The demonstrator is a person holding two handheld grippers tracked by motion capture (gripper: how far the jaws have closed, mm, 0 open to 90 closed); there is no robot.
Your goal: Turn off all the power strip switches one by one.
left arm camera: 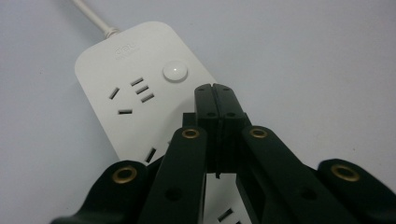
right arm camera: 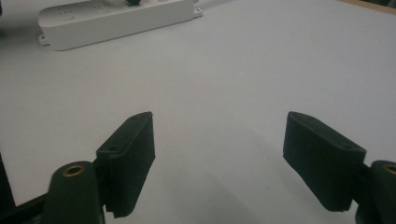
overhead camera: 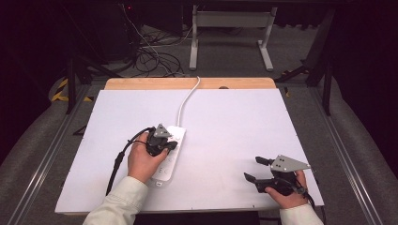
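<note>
Left gripper (left arm camera: 215, 88) pressed closed over white power strip (left arm camera: 135, 100) mid-frame, right gripper (overhead camera: 260, 168) wide, lower right on desk (overhead camera: 234, 117)

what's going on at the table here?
A person works a white power strip lying on the white table. The left tool, jaws shut with nothing between them, sits over the strip near its round button. The right tool rests apart on the table, jaws open and empty.
</note>
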